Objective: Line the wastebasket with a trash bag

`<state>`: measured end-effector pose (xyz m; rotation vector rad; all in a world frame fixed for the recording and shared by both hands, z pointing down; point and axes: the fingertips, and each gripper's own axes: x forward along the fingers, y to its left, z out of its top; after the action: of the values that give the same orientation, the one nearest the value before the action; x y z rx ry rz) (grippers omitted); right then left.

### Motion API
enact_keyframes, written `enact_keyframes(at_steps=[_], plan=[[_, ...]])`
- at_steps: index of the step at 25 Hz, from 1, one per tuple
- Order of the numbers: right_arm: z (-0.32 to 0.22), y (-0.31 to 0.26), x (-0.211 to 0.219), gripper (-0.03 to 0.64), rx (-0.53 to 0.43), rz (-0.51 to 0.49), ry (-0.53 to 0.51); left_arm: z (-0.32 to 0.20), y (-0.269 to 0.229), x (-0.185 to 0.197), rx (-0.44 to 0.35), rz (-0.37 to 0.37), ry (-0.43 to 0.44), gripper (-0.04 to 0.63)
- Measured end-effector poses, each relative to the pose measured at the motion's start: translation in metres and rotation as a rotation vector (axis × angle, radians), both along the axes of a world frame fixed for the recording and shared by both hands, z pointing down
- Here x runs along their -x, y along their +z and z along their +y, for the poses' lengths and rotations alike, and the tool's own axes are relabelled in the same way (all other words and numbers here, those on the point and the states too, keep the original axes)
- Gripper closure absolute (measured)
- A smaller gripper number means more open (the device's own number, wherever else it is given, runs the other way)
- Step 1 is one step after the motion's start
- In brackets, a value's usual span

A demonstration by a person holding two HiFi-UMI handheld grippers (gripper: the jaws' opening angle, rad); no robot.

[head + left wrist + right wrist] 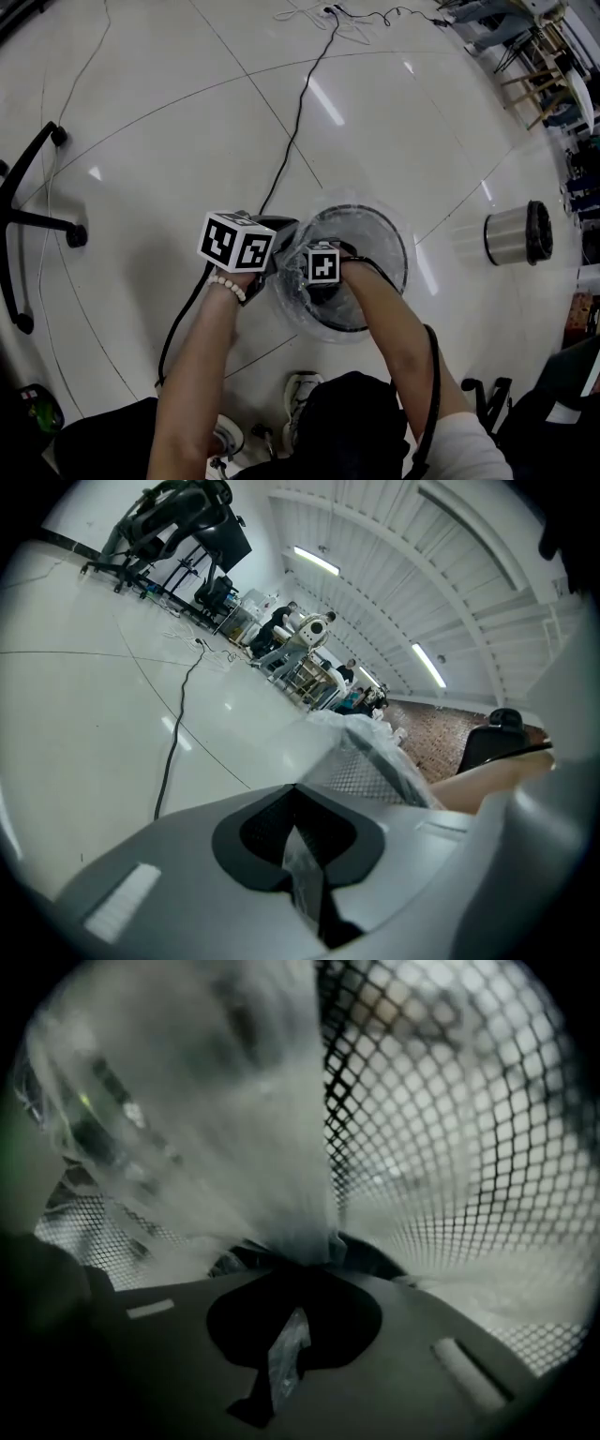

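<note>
A round black mesh wastebasket (380,246) stands on the floor in the head view, with a clear trash bag (292,314) draped in and over its rim. My left gripper (279,255) is at the basket's left rim, shut on a strip of the bag's film (305,874). In the left gripper view the mesh wall (361,772) with the bag over it lies just ahead. My right gripper (328,281) points steeply down inside the basket, shut on the bag (286,1354). Mesh (441,1147) and bunched film (253,1147) fill its view.
A second basket (516,234) lies on its side on the white floor at the right. A black cable (295,131) runs from the far floor toward the basket. A chair base (28,217) stands at the left. The person's shoes (298,398) are just below the basket.
</note>
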<state>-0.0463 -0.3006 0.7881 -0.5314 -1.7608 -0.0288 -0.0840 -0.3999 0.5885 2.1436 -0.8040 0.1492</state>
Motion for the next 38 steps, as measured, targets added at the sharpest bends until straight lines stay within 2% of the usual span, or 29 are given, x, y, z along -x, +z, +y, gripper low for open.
enact_keyframes(at_steps=[4,10,14,15,20,25,27,30,32,35,36,38], plan=[[-0.003,-0.016,0.004,0.617,-0.016,-0.033,-0.041,0.001,-0.001,-0.003,0.001,-0.006,0.011,0.583],[0.003,-0.053,0.005,0.617,-0.037,-0.047,-0.080,-0.001,-0.005,0.007,-0.012,-0.043,-0.027,0.583],[-0.003,-0.074,0.003,0.617,-0.078,-0.070,-0.060,-0.001,-0.011,0.009,-0.018,-0.074,-0.051,0.583],[-0.005,-0.080,0.002,0.617,-0.083,-0.072,-0.051,-0.001,-0.012,0.011,-0.018,-0.088,-0.056,0.583],[-0.002,-0.093,-0.017,0.617,-0.133,0.004,-0.146,-0.001,-0.011,0.033,-0.016,-0.175,-0.141,0.583],[-0.008,-0.119,-0.001,0.617,-0.182,-0.088,-0.064,0.001,-0.014,0.052,-0.005,-0.258,-0.221,0.583],[-0.009,-0.124,-0.010,0.617,-0.226,-0.035,-0.134,0.001,-0.018,0.062,-0.008,-0.266,-0.263,0.583],[0.004,-0.109,-0.042,0.617,-0.256,0.135,-0.296,0.002,-0.032,0.059,-0.032,-0.233,-0.279,0.583],[-0.001,-0.098,-0.052,0.617,-0.291,0.177,-0.264,0.005,-0.043,0.053,-0.060,-0.222,-0.263,0.583],[-0.031,-0.096,-0.056,0.617,-0.369,0.188,-0.115,0.009,-0.053,0.048,-0.082,-0.220,-0.243,0.583],[-0.036,-0.099,-0.054,0.617,-0.373,0.172,-0.089,0.009,-0.054,0.048,-0.081,-0.217,-0.239,0.583],[-0.020,-0.112,-0.037,0.617,-0.297,0.067,-0.099,0.011,-0.053,0.047,-0.076,-0.217,-0.231,0.583]])
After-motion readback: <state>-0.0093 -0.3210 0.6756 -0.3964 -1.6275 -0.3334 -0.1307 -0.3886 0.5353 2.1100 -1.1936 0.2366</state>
